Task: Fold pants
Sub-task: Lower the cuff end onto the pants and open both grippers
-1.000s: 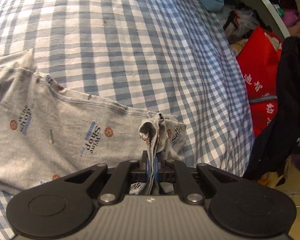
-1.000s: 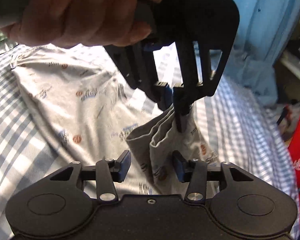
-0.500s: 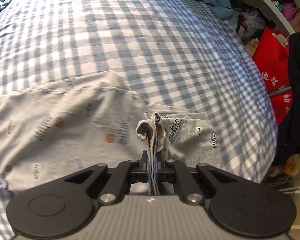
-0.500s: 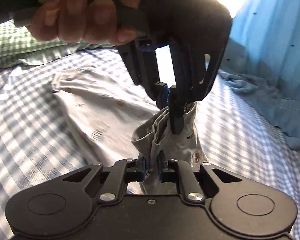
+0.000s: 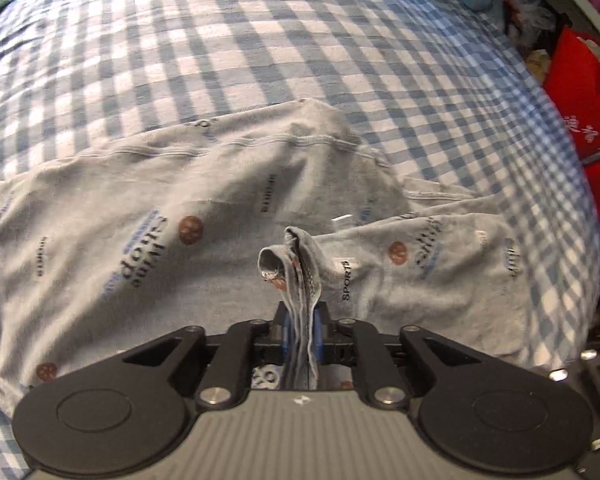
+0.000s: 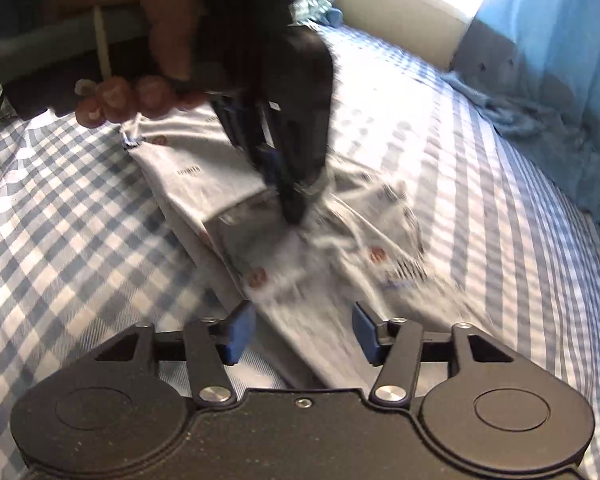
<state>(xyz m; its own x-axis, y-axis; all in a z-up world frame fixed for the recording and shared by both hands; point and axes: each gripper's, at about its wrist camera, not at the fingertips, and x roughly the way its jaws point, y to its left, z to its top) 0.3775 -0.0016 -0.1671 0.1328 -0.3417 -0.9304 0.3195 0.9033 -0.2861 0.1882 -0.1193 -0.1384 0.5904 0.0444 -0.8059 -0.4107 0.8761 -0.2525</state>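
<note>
While half a second ago the right gripper (image 6: 302,336) was clamped on the bunched hem, its blue pads now stand wide apart with nothing between them, and the pants (image 5: 148,216) lie blurred beneath, across the middle of the right wrist view. So the right side has let go, and only the left gripper (image 5: 302,328) keeps a hold: its jaws are pressed together on a gathered fold of grey cloth that pokes up at the centre of the left wrist view. Seen from the right wrist, the left gripper (image 6: 296,196) has come down from the raised position of a second ago to the fabric, at the centre of the frame, under the hand (image 6: 140,96) in the upper left. The pants now lie doubled over on the checked sheet (image 5: 260,40), one layer over another. I judge that this fold is laid, and that the left release comes next.
</note>
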